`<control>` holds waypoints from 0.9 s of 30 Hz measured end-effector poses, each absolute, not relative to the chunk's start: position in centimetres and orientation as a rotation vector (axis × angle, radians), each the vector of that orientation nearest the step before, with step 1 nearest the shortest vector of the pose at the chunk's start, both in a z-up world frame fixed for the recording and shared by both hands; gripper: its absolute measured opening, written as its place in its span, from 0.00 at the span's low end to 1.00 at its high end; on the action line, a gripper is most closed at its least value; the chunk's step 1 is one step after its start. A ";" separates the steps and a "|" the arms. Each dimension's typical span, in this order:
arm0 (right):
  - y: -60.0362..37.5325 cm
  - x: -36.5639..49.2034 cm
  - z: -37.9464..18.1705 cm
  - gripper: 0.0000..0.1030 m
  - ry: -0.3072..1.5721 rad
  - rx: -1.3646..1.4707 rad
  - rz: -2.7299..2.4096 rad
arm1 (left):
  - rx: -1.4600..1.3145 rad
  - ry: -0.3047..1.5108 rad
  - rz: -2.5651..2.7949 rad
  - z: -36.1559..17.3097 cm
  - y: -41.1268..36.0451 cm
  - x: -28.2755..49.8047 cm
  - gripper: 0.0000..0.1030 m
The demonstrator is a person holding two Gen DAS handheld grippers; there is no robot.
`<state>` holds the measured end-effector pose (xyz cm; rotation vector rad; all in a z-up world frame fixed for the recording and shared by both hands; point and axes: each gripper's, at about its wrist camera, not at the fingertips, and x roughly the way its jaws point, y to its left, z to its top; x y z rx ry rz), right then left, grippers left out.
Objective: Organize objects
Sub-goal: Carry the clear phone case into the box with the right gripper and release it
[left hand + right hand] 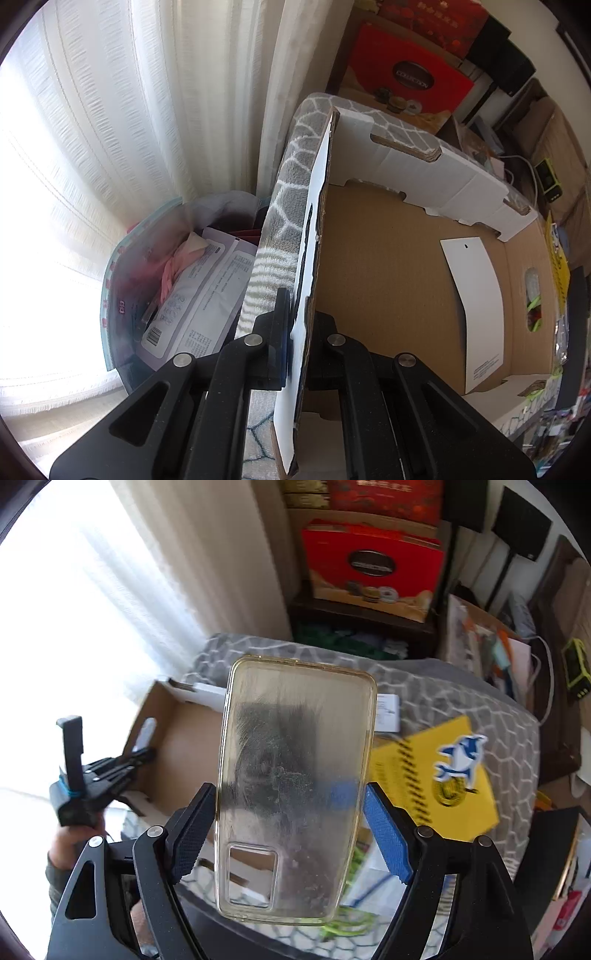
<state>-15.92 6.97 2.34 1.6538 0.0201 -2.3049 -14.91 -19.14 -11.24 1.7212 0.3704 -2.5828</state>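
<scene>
Right wrist: one clear phone case (295, 790), one cardboard box (184, 753), one yellow notebook (436, 775).

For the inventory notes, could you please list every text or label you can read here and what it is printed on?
"COLLECTION": black oval on the red gift box.
Red box above it: gold characters, too blurred to read.
White packet in the bag: barcode and fine print, too small.
White card in the cardboard box: tiny print, unreadable.
Yellow notebook: dolphin emblem only, no readable words.

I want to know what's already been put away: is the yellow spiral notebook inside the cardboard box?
No: the yellow spiral notebook lies on the grey patterned blanket, outside the cardboard box.
</scene>
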 end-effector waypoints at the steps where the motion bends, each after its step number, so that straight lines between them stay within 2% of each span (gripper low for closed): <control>1: 6.1 -16.1 1.9 0.79 0.023 1.661 -2.294 | 1.723 0.372 -2.582 -11.2 -19.1 -14.9 0.05; 13: 3.5 -18.3 -6.3 0.79 -0.036 1.914 -2.239 | 1.724 0.379 -2.586 -11.2 -19.1 -14.9 0.05; 27: 4.0 -18.2 -4.9 0.80 0.040 1.986 -2.233 | 1.727 0.372 -2.585 -11.1 -18.9 -14.9 0.05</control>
